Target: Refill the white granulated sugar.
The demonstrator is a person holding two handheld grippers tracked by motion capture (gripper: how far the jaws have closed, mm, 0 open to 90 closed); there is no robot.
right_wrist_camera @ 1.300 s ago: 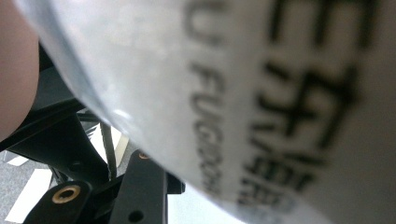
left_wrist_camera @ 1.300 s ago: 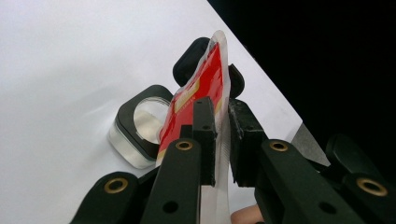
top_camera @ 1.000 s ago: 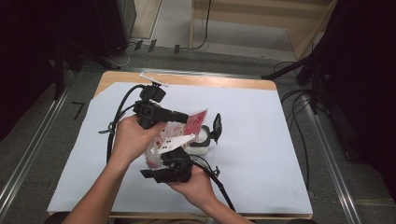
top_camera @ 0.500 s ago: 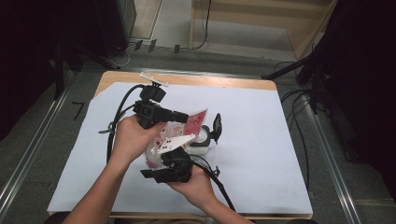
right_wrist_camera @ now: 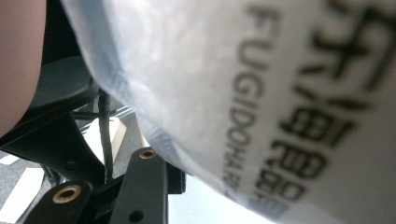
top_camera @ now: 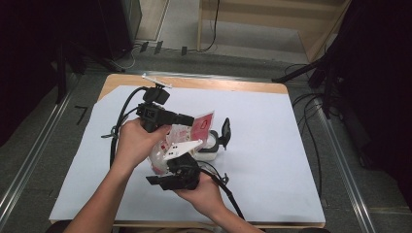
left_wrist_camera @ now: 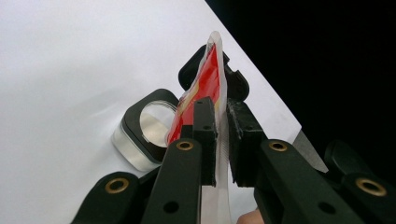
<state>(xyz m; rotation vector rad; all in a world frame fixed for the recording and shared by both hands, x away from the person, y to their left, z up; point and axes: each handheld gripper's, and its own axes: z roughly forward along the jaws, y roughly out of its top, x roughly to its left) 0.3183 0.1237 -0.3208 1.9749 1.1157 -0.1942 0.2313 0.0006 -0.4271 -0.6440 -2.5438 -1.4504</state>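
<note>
A plastic bag [top_camera: 165,151], clear and white with a red printed end [top_camera: 203,125], is held up over the middle of the table between both grippers. My left gripper [top_camera: 194,119] comes in from the left and is shut on the bag's red end; in the left gripper view both pads [left_wrist_camera: 205,122] pinch the thin bag edge [left_wrist_camera: 210,74]. My right gripper [top_camera: 182,160] reaches up from below and grips the bag's white lower part. In the right gripper view the printed white bag [right_wrist_camera: 261,84] lies right against the camera and hides one jaw; the other finger [right_wrist_camera: 147,179] touches its edge.
Just right of the bag a small clear square container [top_camera: 213,145] with a black rim stands on the white sheet [top_camera: 272,145], its black lid [top_camera: 226,131] flipped up. It also appears below the bag as the container [left_wrist_camera: 147,126]. Cables trail from both grippers.
</note>
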